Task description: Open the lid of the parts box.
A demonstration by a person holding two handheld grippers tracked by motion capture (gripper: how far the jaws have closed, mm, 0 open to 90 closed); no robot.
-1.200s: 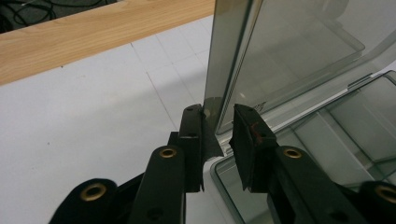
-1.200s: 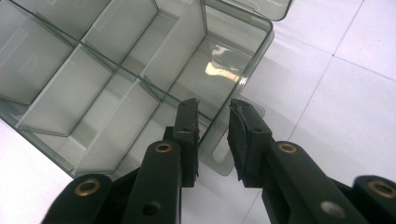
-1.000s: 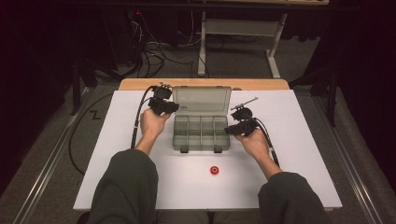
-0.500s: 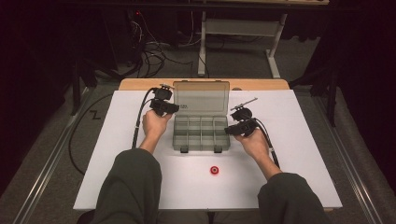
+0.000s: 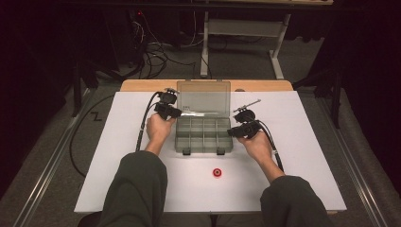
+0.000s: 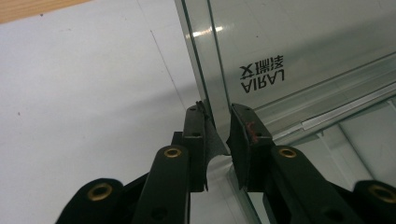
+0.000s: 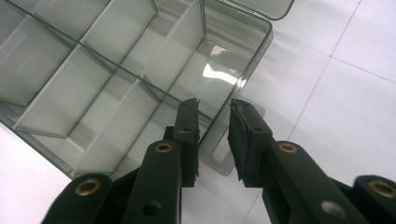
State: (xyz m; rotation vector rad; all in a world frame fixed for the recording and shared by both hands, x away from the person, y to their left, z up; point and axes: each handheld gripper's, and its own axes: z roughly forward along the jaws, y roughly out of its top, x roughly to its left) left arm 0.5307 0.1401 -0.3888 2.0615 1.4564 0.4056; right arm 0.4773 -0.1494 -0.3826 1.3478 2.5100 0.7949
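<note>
On white table sheet [image 5: 118,156] | organiser box [image 5: 203,135] open | dark room

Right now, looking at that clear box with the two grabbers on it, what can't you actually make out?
- Small red thing on the table: too small in the high view to identify.
- Compartment box: some compartments are cut off by the frame edge in the right gripper view.
- Right gripper: whether its pads press the box wall; the gap is unclear.
- Left gripper on the lid: the lid's top is cut off.
</note>
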